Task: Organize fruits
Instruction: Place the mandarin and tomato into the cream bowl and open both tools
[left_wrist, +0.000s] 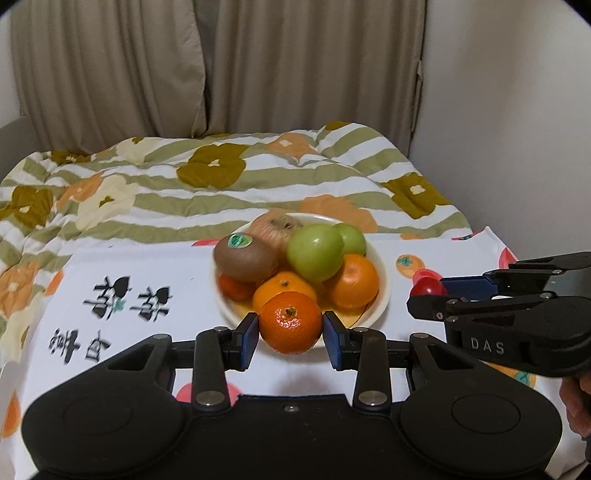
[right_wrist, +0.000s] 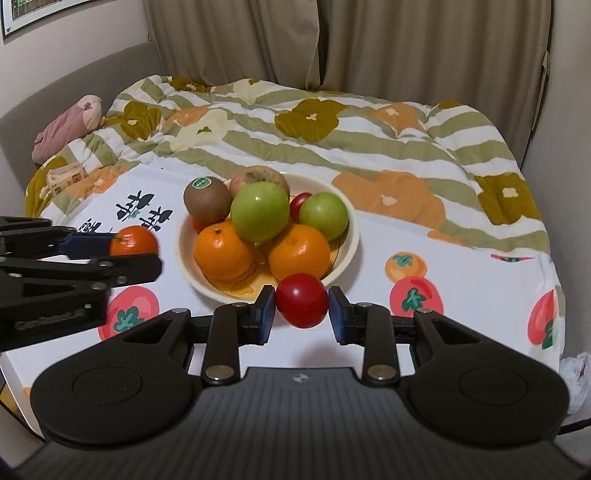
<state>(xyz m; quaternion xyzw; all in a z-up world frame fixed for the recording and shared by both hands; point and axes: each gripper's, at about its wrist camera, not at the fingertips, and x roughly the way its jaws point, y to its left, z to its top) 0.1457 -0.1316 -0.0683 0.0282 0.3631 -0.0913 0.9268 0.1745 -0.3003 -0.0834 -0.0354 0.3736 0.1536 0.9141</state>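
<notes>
A cream bowl (left_wrist: 380, 295) (right_wrist: 351, 236) on the white printed cloth holds a kiwi (left_wrist: 245, 258) (right_wrist: 207, 199), green apples (left_wrist: 314, 253) (right_wrist: 260, 212), oranges (left_wrist: 354, 282) (right_wrist: 221, 251), a pale apple (right_wrist: 258, 177) and a small red fruit (right_wrist: 300, 202). My left gripper (left_wrist: 290, 332) is shut on a mandarin (left_wrist: 290, 322), held just in front of the bowl's near rim; it shows at the left of the right wrist view (right_wrist: 133, 240). My right gripper (right_wrist: 302, 312) is shut on a red tomato (right_wrist: 302, 300), near the bowl's front rim; it shows at the right of the left wrist view (left_wrist: 428, 287).
The cloth (left_wrist: 122, 266) (right_wrist: 461, 266) has fruit prints and black characters. A striped floral quilt (left_wrist: 221, 177) (right_wrist: 332, 122) lies behind it, with curtains (left_wrist: 258, 66) beyond. A pink soft toy (right_wrist: 66, 125) lies at the far left. The cloth's right edge (right_wrist: 557, 332) drops off.
</notes>
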